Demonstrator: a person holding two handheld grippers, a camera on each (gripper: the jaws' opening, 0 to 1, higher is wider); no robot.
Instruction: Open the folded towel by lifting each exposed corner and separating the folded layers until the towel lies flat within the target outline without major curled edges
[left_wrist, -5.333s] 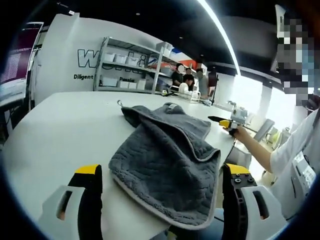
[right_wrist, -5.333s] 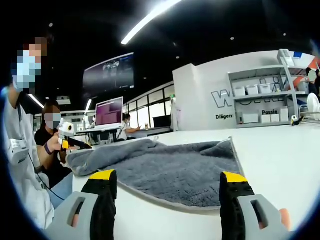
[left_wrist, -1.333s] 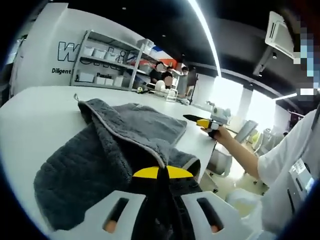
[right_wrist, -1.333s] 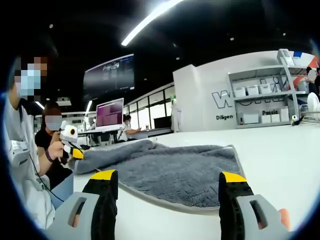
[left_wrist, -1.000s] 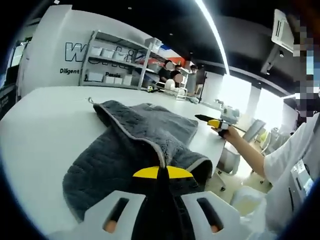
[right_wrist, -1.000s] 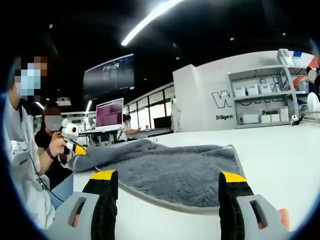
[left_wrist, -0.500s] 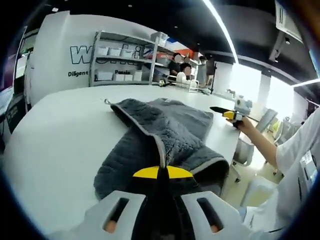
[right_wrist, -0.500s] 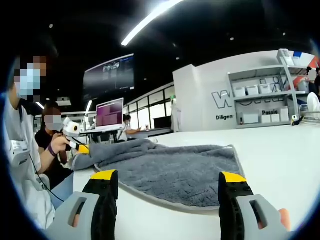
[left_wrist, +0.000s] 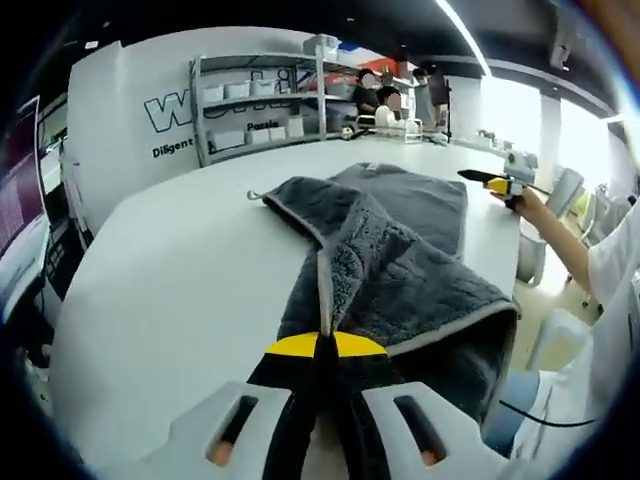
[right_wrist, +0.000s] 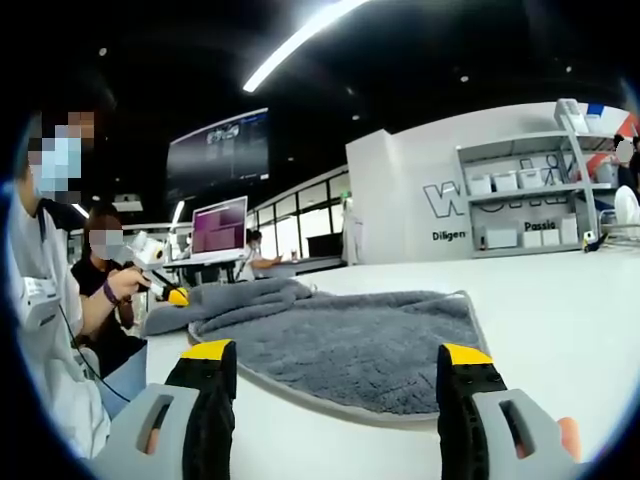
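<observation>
A grey towel (left_wrist: 400, 270) lies folded on the white table (left_wrist: 180, 290); its upper layer is drawn back into a raised ridge with a pale hem. My left gripper (left_wrist: 318, 347) is shut on the towel's near corner, cloth bunched between its yellow tips. In the right gripper view the towel (right_wrist: 350, 335) spreads flat ahead, and the left gripper (right_wrist: 165, 288) shows at its far left end in a hand. My right gripper (right_wrist: 335, 372) stands open just short of the towel's near hem, nothing between its fingers. The right gripper (left_wrist: 495, 183) also appears beyond the towel's far side.
The table edge (left_wrist: 520, 250) runs close along the towel's right side, with a person's arm (left_wrist: 575, 250) beyond it. A metal shelf unit (left_wrist: 265, 105) stands against the back wall. Another seated person (right_wrist: 100, 285) and monitors (right_wrist: 218, 225) are far off.
My left gripper, open 5.3 s ago, has shut on the towel's corner and dragged it across, peeling the upper layer back. The right gripper has stayed open and still.
</observation>
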